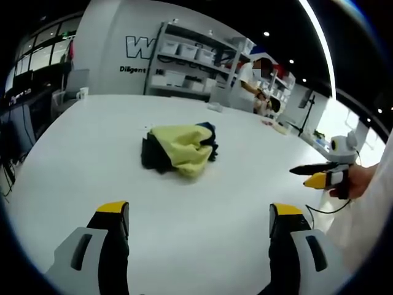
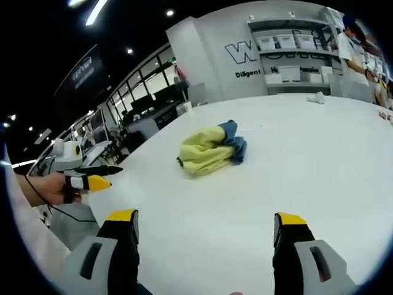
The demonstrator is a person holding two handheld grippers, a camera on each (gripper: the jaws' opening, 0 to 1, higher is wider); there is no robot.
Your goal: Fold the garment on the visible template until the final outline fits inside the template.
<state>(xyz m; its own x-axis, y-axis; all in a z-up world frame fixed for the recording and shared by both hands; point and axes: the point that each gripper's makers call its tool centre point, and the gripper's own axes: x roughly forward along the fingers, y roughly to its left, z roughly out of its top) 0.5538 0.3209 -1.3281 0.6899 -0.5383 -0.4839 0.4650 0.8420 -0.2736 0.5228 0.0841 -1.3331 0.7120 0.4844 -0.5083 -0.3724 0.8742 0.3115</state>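
On the white table (image 1: 92, 141), well ahead of both our grippers, the yellow, blue and dark garment (image 1: 179, 147) lies crumpled in a heap, and we cannot make out any template outline under it or around it. Our left gripper (image 1: 199, 218) and right gripper (image 2: 206, 226) both hover above bare tabletop with jaws spread apart and nothing between them. As we see it, the risk is pinching several bunched layers at once, which would drag the whole bundle across the slick surface instead of spreading it flat for folding.

Grey tool (image 1: 199, 224), yellow tips — seemingly white sleeve (image 2: 27, 239)
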